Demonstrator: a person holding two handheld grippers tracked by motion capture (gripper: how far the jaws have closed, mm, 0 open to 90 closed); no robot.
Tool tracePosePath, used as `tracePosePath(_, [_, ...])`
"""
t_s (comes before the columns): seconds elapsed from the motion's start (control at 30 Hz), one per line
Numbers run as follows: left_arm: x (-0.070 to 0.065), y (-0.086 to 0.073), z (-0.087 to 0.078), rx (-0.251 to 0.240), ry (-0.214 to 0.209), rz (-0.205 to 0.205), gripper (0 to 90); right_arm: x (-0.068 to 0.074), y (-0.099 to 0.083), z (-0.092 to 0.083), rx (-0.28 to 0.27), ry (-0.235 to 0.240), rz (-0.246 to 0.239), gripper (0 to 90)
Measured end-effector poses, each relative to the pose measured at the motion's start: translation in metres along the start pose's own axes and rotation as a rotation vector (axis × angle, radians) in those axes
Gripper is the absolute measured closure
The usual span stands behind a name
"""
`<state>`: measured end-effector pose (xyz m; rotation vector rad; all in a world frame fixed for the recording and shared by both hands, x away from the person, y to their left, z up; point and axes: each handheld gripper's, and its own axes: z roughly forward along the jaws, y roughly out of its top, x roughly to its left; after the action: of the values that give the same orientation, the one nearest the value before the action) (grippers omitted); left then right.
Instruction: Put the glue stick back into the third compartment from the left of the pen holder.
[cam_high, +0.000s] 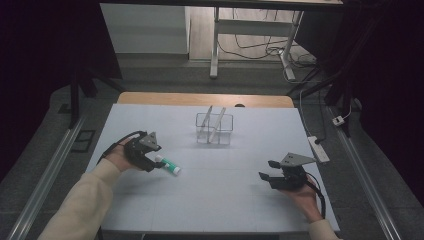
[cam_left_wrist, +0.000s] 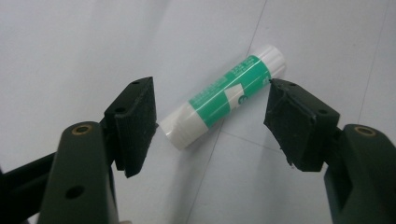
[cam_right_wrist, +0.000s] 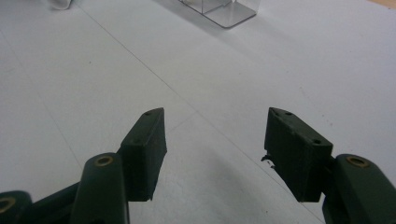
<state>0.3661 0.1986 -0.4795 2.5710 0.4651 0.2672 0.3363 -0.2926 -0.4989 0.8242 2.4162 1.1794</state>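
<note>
A white and green glue stick (cam_high: 168, 165) (cam_left_wrist: 223, 95) lies on its side on the white table (cam_high: 225, 200). My left gripper (cam_high: 155, 163) (cam_left_wrist: 210, 119) hovers right over it, open, its jaws on either side of the stick without touching it. At the right of the table my right gripper (cam_high: 268, 170) (cam_right_wrist: 215, 149) stands open with nothing between its jaws, low over bare tabletop. A clear holder (cam_high: 214, 128) (cam_right_wrist: 219, 9) with two white sticks leaning in it stands at the middle back.
A white power strip (cam_high: 318, 148) lies along the table's right edge. The wooden rim (cam_high: 205, 99) of the table shows at the back. Beyond it stand a metal desk frame (cam_high: 215, 45) and loose cables on the floor.
</note>
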Motion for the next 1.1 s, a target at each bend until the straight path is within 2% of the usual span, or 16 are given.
tracePosePath(0.23, [0.006, 0.0, 0.007, 0.042, -0.024, 0.058, 34.7, 0.0, 0.0, 0.001, 0.004, 0.001, -0.001, 37.6])
tracePosePath(0.7, [0.015, 0.001, 0.015, 0.083, -0.053, 0.119, 35.6, 0.001, -0.001, 0.003, 0.015, 0.001, 0.0, 37.5])
tracePosePath(1.1, [0.025, 0.006, 0.027, 0.126, -0.114, 0.173, 40.7, 0.0, -0.001, 0.004, 0.014, 0.006, 0.003, 37.5])
